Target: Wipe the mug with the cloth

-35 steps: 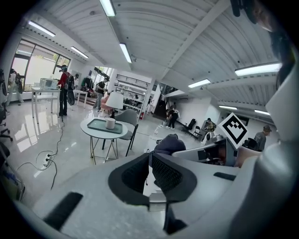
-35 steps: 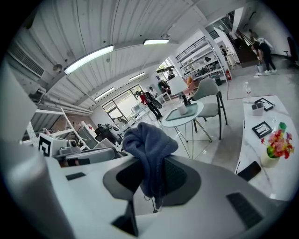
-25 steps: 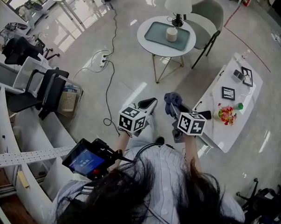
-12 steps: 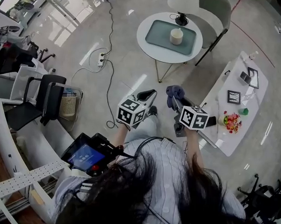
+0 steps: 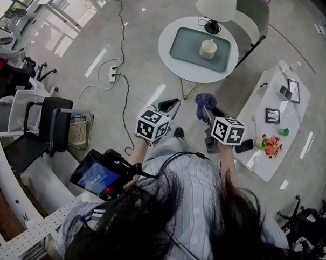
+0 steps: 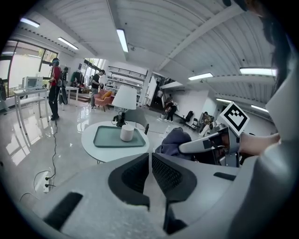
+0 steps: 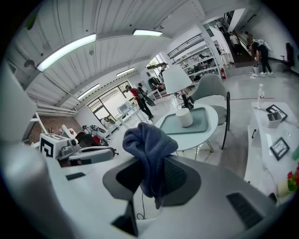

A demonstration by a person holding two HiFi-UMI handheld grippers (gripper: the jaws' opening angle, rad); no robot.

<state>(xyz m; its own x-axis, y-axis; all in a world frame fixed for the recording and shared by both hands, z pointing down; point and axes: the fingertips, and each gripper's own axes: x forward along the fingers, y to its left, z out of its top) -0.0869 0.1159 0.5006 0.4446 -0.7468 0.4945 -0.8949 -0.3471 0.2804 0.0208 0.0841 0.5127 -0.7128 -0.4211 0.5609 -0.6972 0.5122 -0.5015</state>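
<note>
Holding the cloth: the right gripper (image 7: 150, 179) is clamping its jaws on the dark blue cloth (image 7: 148, 142), which is bunching above the pads and trailing a tail down between them.
Left gripper: the left gripper (image 6: 150, 161) is pressing its jaws together with nothing between them, and is hovering just beside the right one.
Person: is standing with long dark hair falling over a pale ribbed top, both arms reaching forward in the head view.
Screen: a small lit screen (image 5: 98, 178) is glowing at the person's left side.
Cloth position: is hanging in the air over the glossy grey floor, short of the round table and well apart from the mug.
Round table: the white round table (image 5: 164, 43) is standing ahead of both grippers, carrying a grey-green tray (image 5: 191, 47).
Mug: the pale mug (image 5: 208, 48) is standing upright on the tray, with neither gripper touching it.
Lamp: a white-shaded lamp (image 5: 217, 6) is standing at the table's far edge, beyond the tray.
Chair: a grey chair (image 5: 255, 15) is sitting behind the table.
Long table: a long white table (image 5: 261, 101) is running along the right, bearing a picture frame (image 5: 272, 115) and flowers (image 5: 271, 145).
Background: people (image 6: 55, 86) are standing far off by the windows.
</note>
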